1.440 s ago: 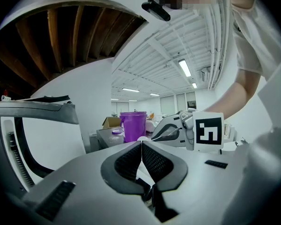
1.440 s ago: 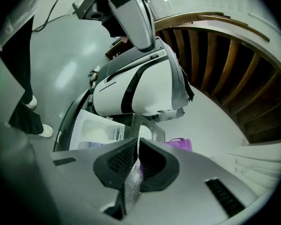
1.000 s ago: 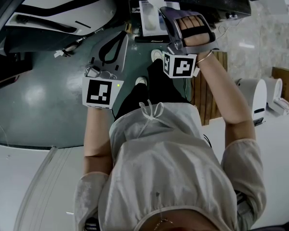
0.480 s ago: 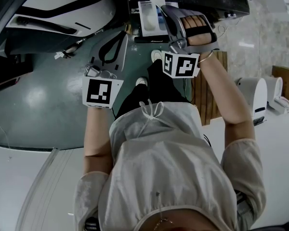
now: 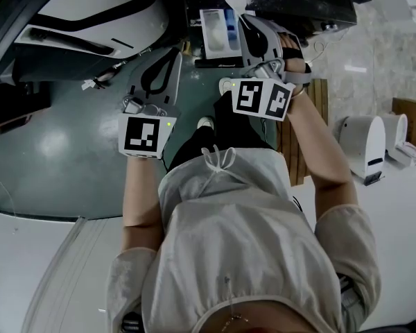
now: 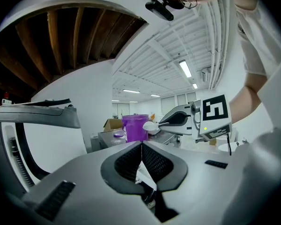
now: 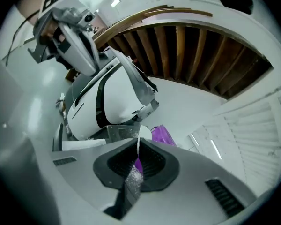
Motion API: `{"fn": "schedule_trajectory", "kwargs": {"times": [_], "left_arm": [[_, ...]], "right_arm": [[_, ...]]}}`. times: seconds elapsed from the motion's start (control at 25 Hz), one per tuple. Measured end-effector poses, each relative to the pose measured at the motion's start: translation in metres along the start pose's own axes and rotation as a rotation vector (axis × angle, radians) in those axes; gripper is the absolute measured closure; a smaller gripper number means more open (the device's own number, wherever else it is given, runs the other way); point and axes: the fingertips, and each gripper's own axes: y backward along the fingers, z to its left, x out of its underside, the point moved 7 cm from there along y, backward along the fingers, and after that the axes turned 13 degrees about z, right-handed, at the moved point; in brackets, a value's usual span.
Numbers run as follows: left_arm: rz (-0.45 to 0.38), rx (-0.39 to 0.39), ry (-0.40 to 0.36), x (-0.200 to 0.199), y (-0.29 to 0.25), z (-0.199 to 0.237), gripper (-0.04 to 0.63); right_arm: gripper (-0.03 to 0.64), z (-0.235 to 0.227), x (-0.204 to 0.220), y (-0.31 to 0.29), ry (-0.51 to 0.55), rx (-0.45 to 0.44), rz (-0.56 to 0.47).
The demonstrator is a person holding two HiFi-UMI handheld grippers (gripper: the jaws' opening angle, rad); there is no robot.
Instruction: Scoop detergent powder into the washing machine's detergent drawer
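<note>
Right gripper (image 5: 244,19) has its jaws clamped on the thin handle of a white scoop (image 5: 234,0); its own view shows the handle pinched edge-on between the two ribbed pads. The scoop's bowl sticks out past the jaw tips. In the head view the bowl sits at the far end of the gripper, just beyond the far right corner of the detergent drawer (image 5: 216,30). The bowl is not over the drawer's compartments. The drawer stands pulled out from the dark top edge of the washing machine (image 5: 90,9) and lies just to the left of the right gripper's tips. It shows a pale tray with a blue section on its right side. A purple tub (image 6: 135,128) stands beyond the scoop. In the left gripper view the bowl hangs just beside the tub's rim on its right, and I cannot tell whether they touch. I also cannot tell whether any powder is in the bowl.

The left gripper (image 6: 141,146) is closed with its pads pressed flat together and nothing between them. It is held lower and to the left of the right gripper, well apart from the drawer and the scoop. It points toward the machine's white front, over the grey-green floor (image 5: 62,137).
</note>
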Motion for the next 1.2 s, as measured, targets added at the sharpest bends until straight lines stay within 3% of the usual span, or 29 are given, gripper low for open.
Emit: {"fn": "schedule_trajectory", "kwargs": {"times": [0.44,0.8,0.96,1.08,1.2], "left_arm": [[-0.026,-0.064,-0.066,-0.048,0.015,0.008,0.574],[-0.081,-0.091,-0.075,-0.086,0.024,0.005,0.573],[-0.120,-0.078,-0.038,-0.095,0.026,0.003,0.572],[-0.209,-0.067,0.000,-0.105,0.026,0.004,0.573],[-0.218,-0.078,-0.010,-0.110,0.024,0.002,0.573]], "right_arm": [[0.605,-0.038,-0.008,0.031,-0.508,-0.081,-0.070],[0.606,-0.071,0.004,0.048,-0.703,-0.098,-0.126],[0.606,-0.082,0.014,0.051,-0.769,-0.098,-0.132],[0.606,-0.087,0.019,0.052,-0.788,-0.083,-0.150],[0.606,-0.090,0.021,0.053,-0.781,-0.084,-0.170]]}}
